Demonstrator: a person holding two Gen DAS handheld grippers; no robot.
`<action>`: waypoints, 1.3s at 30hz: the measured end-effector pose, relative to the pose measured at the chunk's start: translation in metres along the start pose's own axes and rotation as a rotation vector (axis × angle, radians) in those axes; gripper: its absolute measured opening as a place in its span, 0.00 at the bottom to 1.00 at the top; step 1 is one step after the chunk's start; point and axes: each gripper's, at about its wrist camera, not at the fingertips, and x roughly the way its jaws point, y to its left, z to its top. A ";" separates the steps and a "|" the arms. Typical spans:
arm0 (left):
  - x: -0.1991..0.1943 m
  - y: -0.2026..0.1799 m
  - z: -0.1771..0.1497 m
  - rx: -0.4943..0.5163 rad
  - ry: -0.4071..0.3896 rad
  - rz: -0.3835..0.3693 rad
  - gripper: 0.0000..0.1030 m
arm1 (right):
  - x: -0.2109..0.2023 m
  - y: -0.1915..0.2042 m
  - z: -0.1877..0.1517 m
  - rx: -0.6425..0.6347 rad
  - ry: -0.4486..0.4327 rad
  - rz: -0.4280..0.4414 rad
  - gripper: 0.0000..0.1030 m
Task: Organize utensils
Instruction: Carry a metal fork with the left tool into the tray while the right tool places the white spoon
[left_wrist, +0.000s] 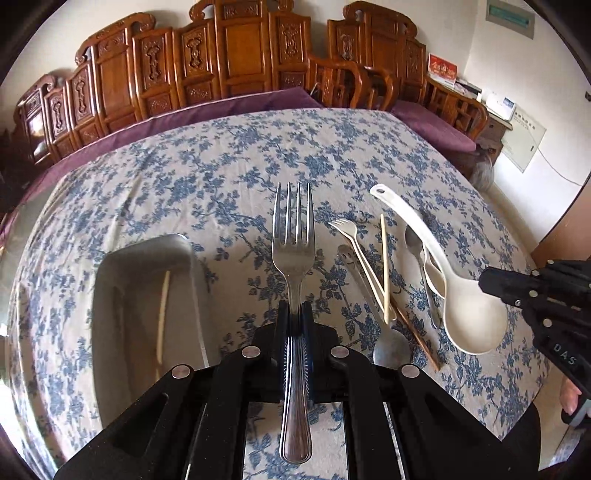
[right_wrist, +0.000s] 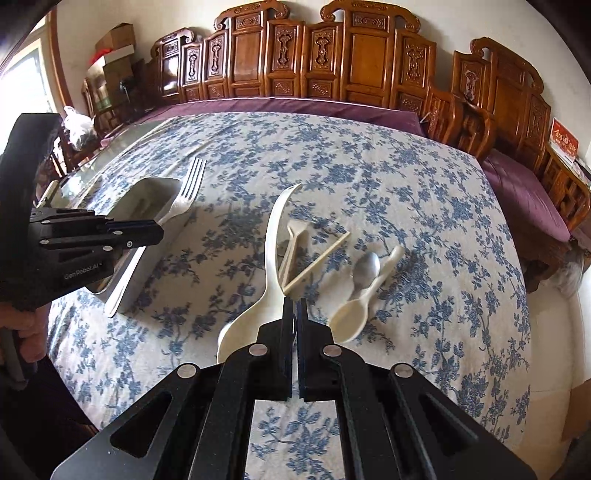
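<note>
My left gripper is shut on a steel fork by its handle, tines pointing away, held above the table just right of a steel tray. The tray holds a pale chopstick. In the right wrist view the fork hangs over the tray's far corner. My right gripper is shut and empty, above the bowl of a large white rice paddle. Beside it lie a white plastic fork, a chopstick, a steel spoon and a white spoon.
The table carries a blue floral cloth. More utensils lie right of the tray: a small smiley steel spoon and a brown chopstick. Carved wooden chairs with purple cushions line the far side.
</note>
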 end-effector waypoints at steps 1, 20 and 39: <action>-0.005 0.005 -0.001 -0.003 -0.006 0.001 0.06 | 0.000 0.005 0.001 -0.003 -0.002 0.003 0.02; -0.008 0.111 -0.020 -0.100 -0.016 0.036 0.06 | 0.020 0.078 0.030 -0.046 -0.018 0.083 0.03; 0.024 0.139 -0.040 -0.163 0.031 0.011 0.06 | 0.049 0.126 0.047 -0.079 0.003 0.139 0.03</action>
